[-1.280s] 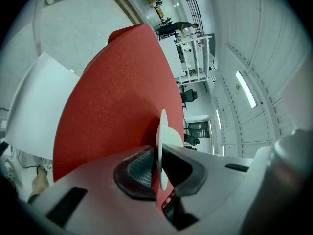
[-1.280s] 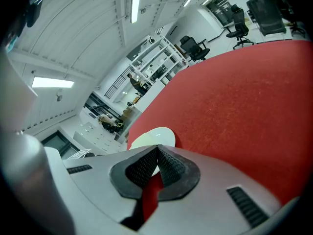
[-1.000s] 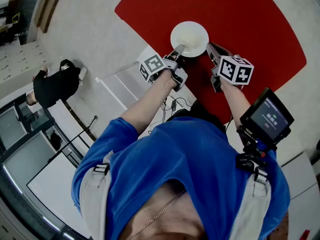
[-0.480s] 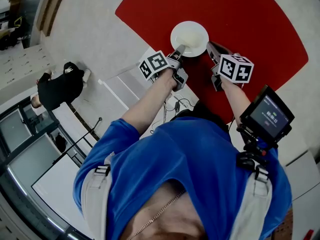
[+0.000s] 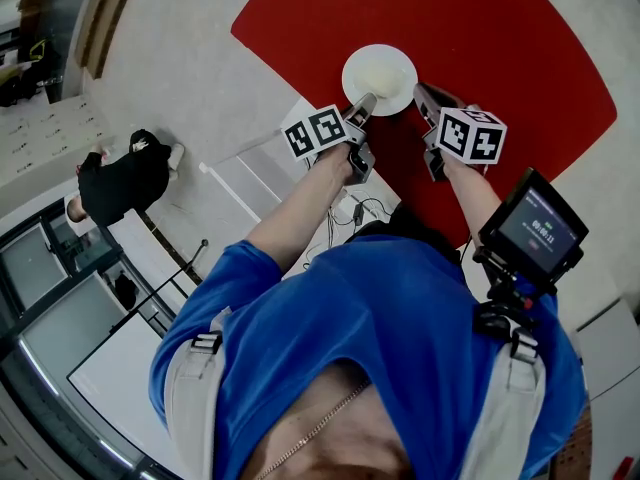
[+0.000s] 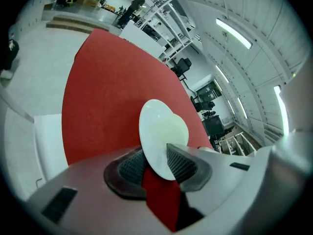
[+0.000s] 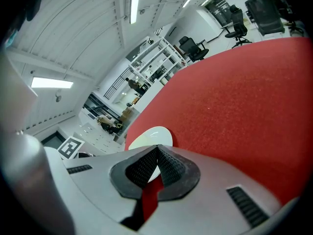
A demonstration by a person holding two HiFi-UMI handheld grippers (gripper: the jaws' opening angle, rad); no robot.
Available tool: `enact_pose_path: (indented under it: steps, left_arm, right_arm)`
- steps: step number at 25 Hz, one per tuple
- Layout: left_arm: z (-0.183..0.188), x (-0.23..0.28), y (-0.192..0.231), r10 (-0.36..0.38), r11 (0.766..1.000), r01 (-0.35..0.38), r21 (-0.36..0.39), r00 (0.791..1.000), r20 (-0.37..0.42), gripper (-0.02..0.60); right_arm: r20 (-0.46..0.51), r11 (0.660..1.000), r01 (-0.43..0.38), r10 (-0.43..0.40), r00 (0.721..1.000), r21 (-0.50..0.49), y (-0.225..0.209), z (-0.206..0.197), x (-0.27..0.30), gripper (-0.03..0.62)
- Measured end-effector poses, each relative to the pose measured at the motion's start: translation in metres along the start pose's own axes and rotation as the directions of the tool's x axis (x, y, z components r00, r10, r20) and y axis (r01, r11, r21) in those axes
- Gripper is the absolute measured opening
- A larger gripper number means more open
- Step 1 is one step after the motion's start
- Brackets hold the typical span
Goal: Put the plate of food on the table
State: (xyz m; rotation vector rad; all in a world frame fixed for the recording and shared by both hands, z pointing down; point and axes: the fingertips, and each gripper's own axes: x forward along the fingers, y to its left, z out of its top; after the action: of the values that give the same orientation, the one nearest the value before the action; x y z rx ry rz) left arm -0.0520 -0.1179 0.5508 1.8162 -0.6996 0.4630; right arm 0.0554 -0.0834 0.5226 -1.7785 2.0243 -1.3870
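A white plate (image 5: 380, 76) with a pale mound of food rests on the round red table (image 5: 500, 38). My left gripper (image 5: 364, 102) reaches the plate's near-left rim. In the left gripper view the plate (image 6: 162, 130) has its rim between the jaws of the left gripper (image 6: 155, 154); the jaws are opening and the pads no longer press on it. My right gripper (image 5: 420, 94) hovers just right of the plate. In the right gripper view the right gripper (image 7: 157, 149) has its tips together with nothing held, and the plate (image 7: 145, 137) lies just past them.
A person in black (image 5: 120, 176) crouches on the pale floor at the left. A white low surface (image 5: 245, 178) sits beside the red table's near-left edge. A small monitor (image 5: 535, 233) rides on my right arm. Shelving and office chairs stand far off.
My left gripper's jaws have parted around the plate's rim and its marker cube has shifted slightly right. The plate and my right gripper have stayed in place. The crouching person has shifted slightly.
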Motion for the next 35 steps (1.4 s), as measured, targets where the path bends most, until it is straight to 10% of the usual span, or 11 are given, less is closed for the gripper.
enact_pose_path:
  steps: [10, 19, 35]
  left_arm:
    - [-0.005, 0.0, -0.008, 0.04, 0.982, -0.028, 0.189, 0.997, -0.063, 0.167]
    - [-0.011, -0.001, -0.006, 0.123, 0.919, -0.075, 0.388, 0.987, -0.101, 0.207]
    - [-0.004, -0.012, 0.01, 0.131, 0.913, -0.114, 0.392, 0.991, -0.019, 0.221]
  right_arm:
    - [-0.001, 0.999, 0.019, -0.019, 1.0, -0.029, -0.002, 0.003, 0.001, 0.002]
    - [-0.007, 0.999, 0.033, -0.034, 0.999, -0.042, -0.006, 0.001, 0.002, 0.002]
    - [-0.006, 0.997, 0.044, -0.044, 0.999, -0.064, -0.014, 0.002, 0.003, 0.002]
